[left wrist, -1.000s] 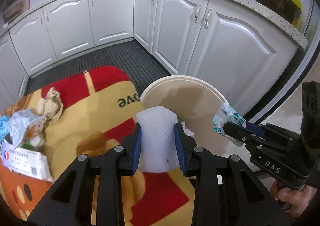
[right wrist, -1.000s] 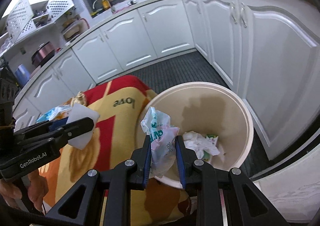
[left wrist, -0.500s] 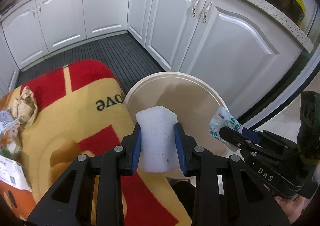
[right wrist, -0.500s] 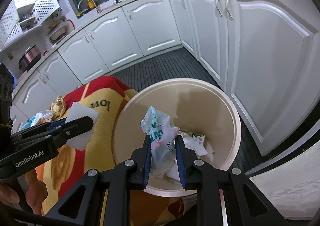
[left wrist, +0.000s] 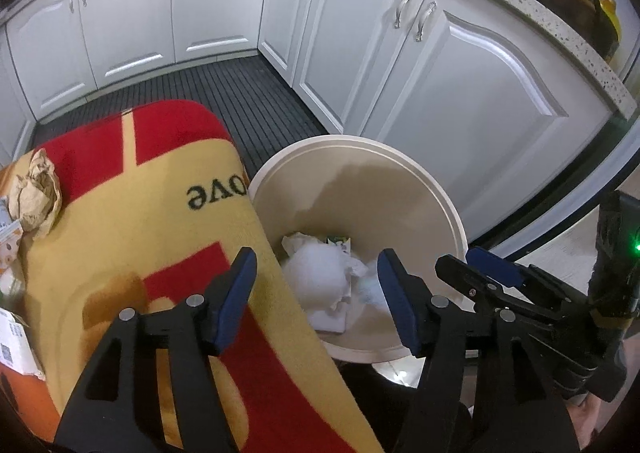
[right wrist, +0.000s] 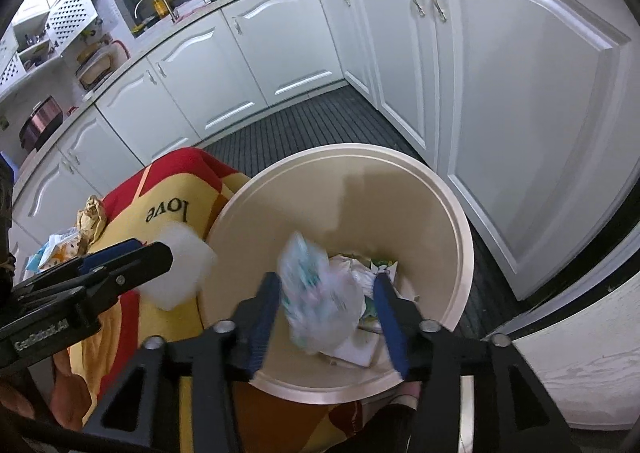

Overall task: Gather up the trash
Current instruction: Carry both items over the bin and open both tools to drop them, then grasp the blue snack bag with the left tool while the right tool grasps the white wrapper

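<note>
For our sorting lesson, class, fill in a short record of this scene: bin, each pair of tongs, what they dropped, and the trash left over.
bin: cream, round, open, paper scraps inside
left tongs: jaws just opened, nothing gripped
white foam piece: blurred, dropping into the bin
right tongs: jaws just opened, pads off the wrapper
plastic wrapper: blurred, loose between the jaws, over the bin
left over: crumpled brown paper on the blanket

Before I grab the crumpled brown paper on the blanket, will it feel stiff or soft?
Probably light and crushable: the crumpled brown paper is loosely wadded, with open folds. It likely will not roll, resting on the fuzzy blanket.
</note>
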{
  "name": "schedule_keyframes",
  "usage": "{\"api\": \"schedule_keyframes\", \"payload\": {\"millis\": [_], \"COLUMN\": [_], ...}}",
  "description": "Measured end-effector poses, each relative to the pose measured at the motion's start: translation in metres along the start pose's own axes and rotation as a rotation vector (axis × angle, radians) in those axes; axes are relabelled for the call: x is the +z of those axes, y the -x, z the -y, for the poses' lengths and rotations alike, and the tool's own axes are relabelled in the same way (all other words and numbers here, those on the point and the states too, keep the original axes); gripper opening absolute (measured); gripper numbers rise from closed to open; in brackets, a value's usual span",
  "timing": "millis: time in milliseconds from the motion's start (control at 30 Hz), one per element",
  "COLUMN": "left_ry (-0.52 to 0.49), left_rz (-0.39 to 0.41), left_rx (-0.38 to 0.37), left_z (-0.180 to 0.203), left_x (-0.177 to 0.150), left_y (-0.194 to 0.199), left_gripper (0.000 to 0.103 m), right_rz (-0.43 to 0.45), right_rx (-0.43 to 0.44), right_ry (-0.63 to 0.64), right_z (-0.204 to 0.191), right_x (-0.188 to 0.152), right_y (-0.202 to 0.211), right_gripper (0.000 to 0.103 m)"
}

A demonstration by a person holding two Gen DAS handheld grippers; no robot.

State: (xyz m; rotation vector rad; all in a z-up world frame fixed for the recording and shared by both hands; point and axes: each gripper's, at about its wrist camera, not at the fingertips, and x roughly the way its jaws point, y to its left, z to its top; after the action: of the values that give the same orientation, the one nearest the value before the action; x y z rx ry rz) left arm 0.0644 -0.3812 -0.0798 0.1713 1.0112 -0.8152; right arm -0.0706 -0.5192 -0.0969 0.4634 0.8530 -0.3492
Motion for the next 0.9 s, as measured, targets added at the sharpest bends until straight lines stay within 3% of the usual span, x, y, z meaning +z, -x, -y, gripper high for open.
{"api": "schedule_keyframes", "payload": {"millis": [500, 600, 900], "left_ry": [0.043, 0.064, 0.156], "left_rz": [0.033, 0.042, 0.078], "left_rx": [0.050, 0.073, 0.162], "left_z": [-0.028, -0.043, -0.107], "left_x": [-0.015, -0.021, -0.045], "left_y": [0.040, 0.052, 0.096], "left_gripper": [0.062, 0.062, 0.062], "right_rz": [-0.014, -0.014, -0.029], "right_rx": [0.043, 0.065, 0.134], "right_ry": [0.049, 0.067, 0.151], "right_z": [-0.025, -0.038, -0.093], "right_x": [-0.007, -0.009, -0.018], "right_y": [0.010, 0.012, 0.012], "right_gripper": [0.050, 0.060, 0.061]}}
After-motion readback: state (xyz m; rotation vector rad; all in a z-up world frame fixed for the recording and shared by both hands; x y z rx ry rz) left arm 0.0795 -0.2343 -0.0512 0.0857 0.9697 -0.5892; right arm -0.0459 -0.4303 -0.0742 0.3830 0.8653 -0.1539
